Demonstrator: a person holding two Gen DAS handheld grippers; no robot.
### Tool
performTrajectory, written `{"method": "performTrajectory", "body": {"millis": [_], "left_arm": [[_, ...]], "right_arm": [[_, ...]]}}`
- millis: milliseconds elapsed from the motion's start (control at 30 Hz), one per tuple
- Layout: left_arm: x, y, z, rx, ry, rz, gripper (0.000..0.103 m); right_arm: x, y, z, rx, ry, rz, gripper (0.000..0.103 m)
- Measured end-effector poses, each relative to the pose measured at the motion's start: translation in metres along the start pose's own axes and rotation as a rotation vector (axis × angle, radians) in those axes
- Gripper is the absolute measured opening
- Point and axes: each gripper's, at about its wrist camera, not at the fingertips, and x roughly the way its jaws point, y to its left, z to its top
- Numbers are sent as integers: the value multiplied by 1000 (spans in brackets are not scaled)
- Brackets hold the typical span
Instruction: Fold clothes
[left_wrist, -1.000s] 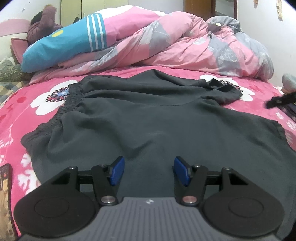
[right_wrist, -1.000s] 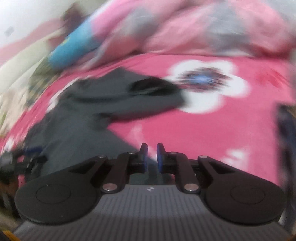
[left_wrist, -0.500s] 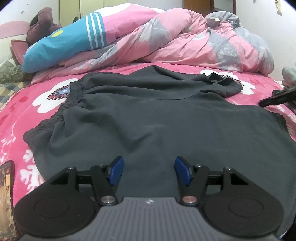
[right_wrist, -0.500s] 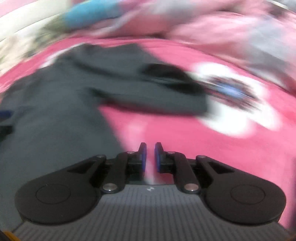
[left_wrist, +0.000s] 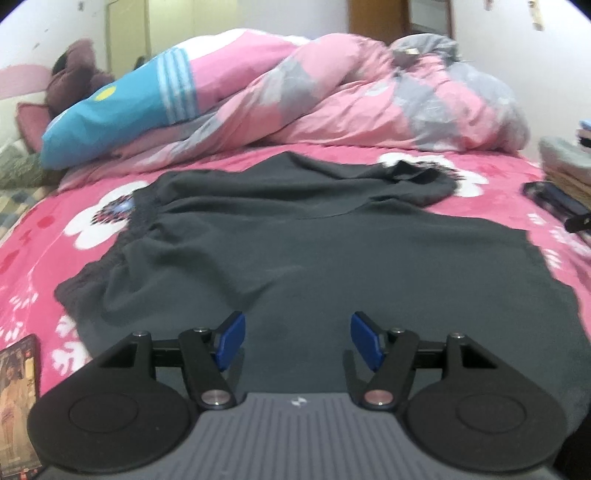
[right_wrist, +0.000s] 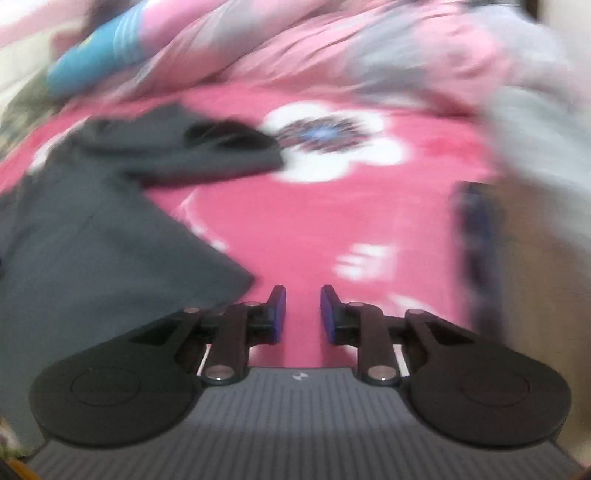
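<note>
My left gripper (left_wrist: 296, 341) hung over the near part of the dark grey shorts (left_wrist: 295, 251), its blue pads set wide apart with only cloth showing below the gap and nothing pinched between them. The shorts lay spread flat on the bed's pink flowered sheet (left_wrist: 48, 229), the gathered waistband (left_wrist: 125, 236) toward my left and one leg end (left_wrist: 424, 181) bunched at the far right beside a white flower print. Behind them the pink and grey quilt (left_wrist: 369, 103) was heaped up, with a blue striped pillow (left_wrist: 122, 107) to its left. A dark flat object (left_wrist: 554, 201) lay on the sheet at the right edge, and a printed card (left_wrist: 18, 402) at the near left corner.

My right gripper (right_wrist: 303, 314) was off the cloth, over bare pink sheet (right_wrist: 332, 221) just right of the shorts' (right_wrist: 92, 258) near corner. Its jaws had just been opening and stood at a narrow gap, with nothing between the pads. That view was smeared by motion, so fine detail was lost; the bunched leg end (right_wrist: 221, 151) could still be made out, touching a white flower print (right_wrist: 332, 140).
</note>
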Motion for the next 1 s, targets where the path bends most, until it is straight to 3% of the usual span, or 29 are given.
{"method": "performTrajectory", "body": {"millis": [33,100,200,367,500,567,600,633,833,933,1000], "left_arm": [[-4,-5,-1,14,-10,-23,65],[-13,-21,-4,71,-29,-88,66],[-24,-47,-15,168,-36,-183,66],[-36,-88,-33,324,-53,-228,66],[-48,-102,-41,411,-83,-251,66],[-55,-103,-44,441,-93,-280,66],[-58,-104,-46,460,-99,-304,66],[-61,-106,-47,474,-101,-324,67],[-69,-121,-52,511,-105,-426,73],[-69,-130,-50,523,-140,-417,73],[-68,-135,-47,532,-171,-389,73]], "right_arm": [[-20,-4,-6,59,-23,25,23],[-43,0,-24,169,-8,160,31],[-52,16,-64,295,39,320,41],[-23,60,-107,313,110,350,41],[-20,74,-137,357,97,356,42],[-21,77,-143,373,84,368,37],[-20,77,-143,385,85,382,16],[-19,73,-141,405,90,403,2],[-21,64,-110,550,2,596,1],[-16,68,-95,617,-16,682,1],[-11,74,-87,620,-15,695,1]]}}
